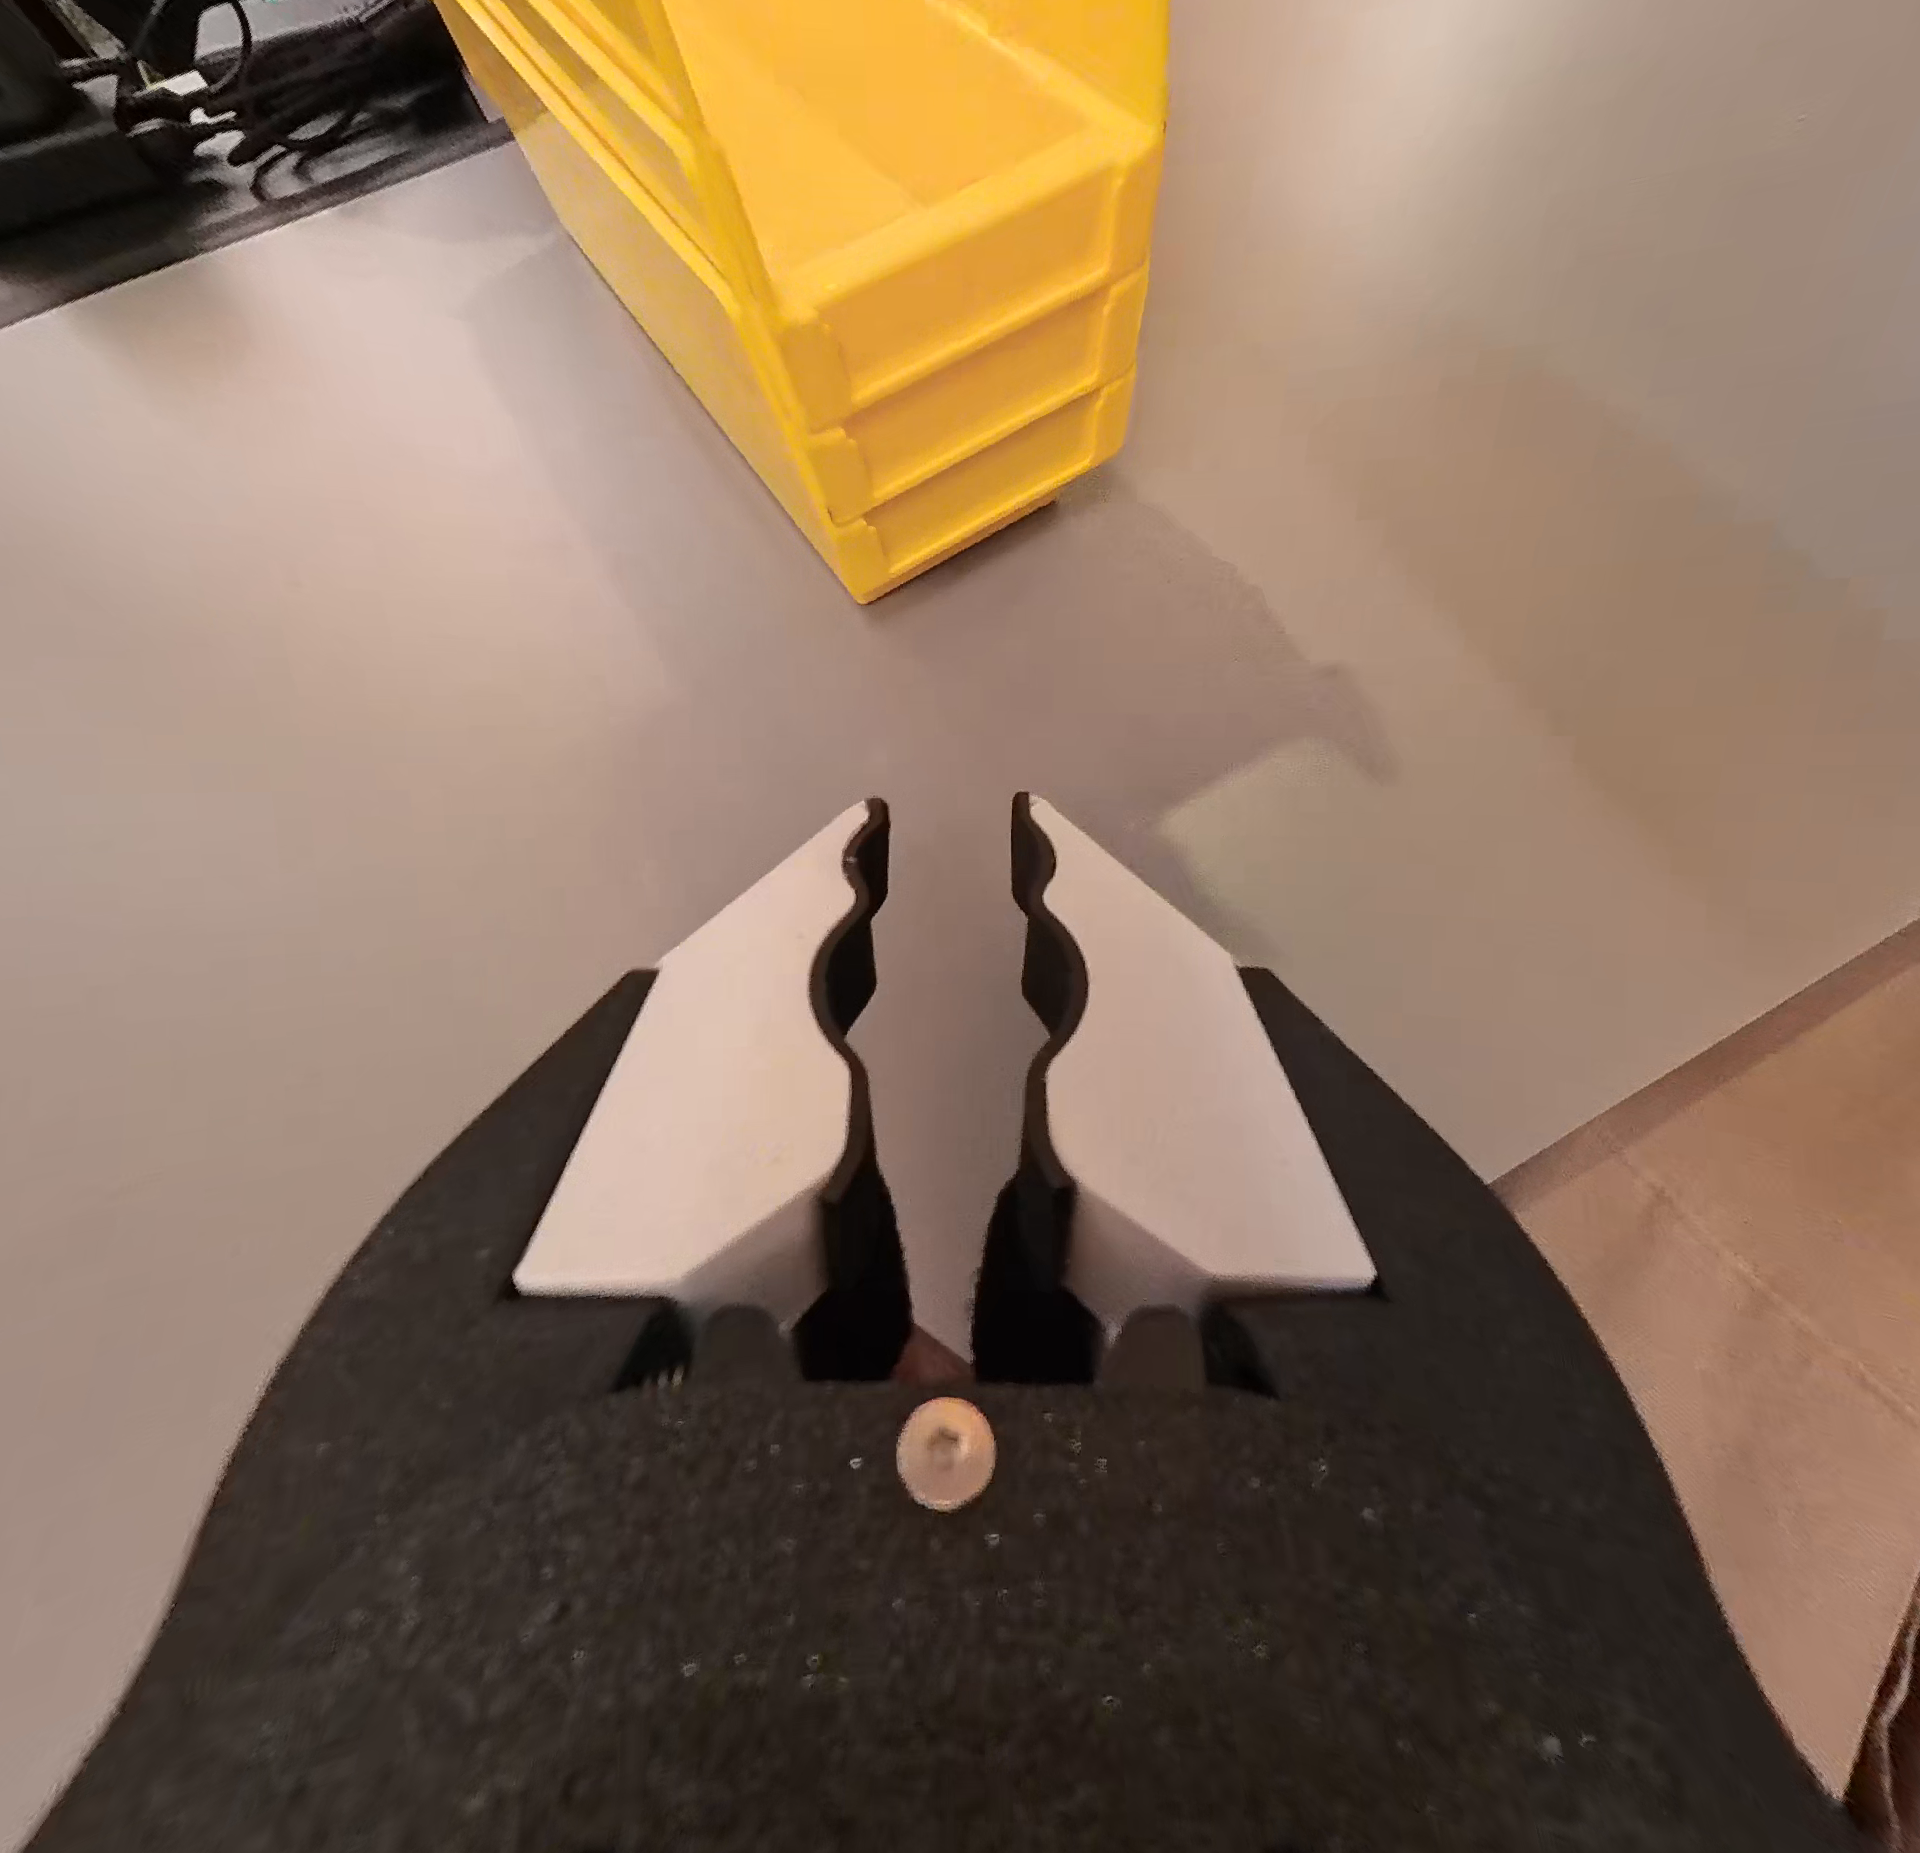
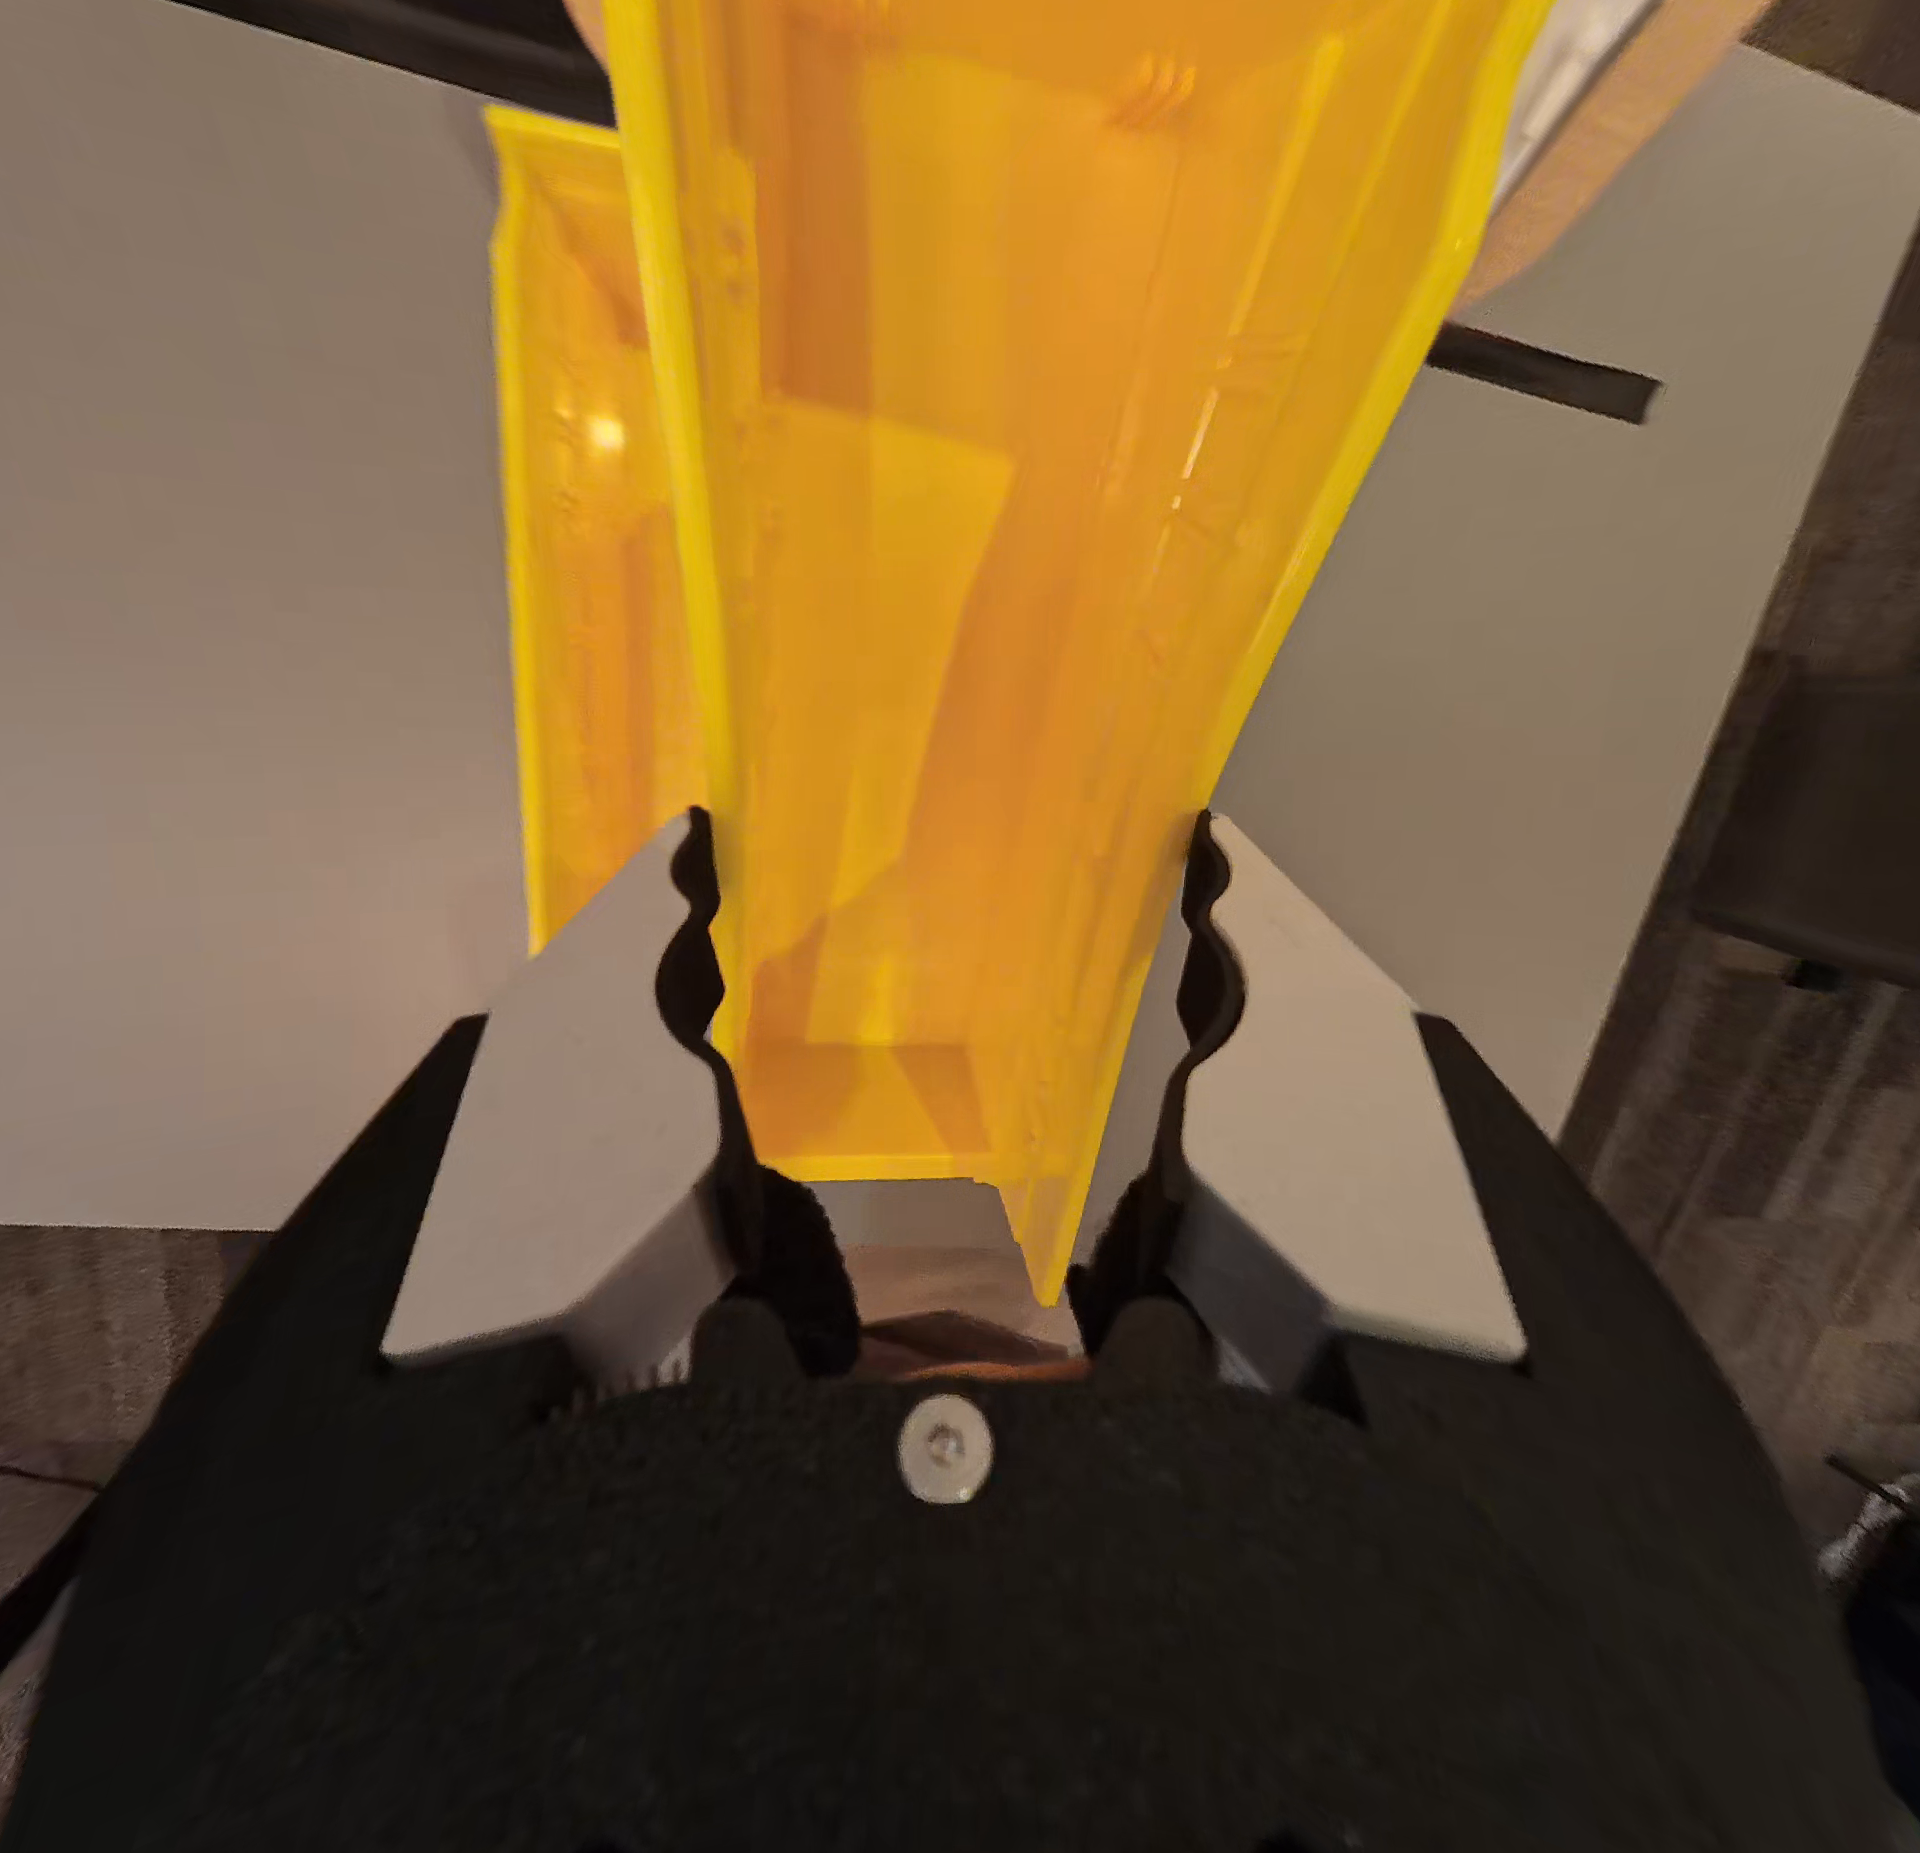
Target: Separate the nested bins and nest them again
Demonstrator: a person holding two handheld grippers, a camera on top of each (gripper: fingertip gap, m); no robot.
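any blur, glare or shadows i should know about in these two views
Left wrist view: mostly sharp; soft grey shadows fall on the table right of the left gripper; the yellow bin stack is evenly lit. Right wrist view: the held yellow bin is smeared with motion blur and glows orange, with a small glare spot on the bin behind; edges bow from the wide lens.

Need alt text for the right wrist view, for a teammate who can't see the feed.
The right gripper grips a yellow bin across its width, the bin extending away from the camera. A second yellow bin shows behind its left side, over a grey table.
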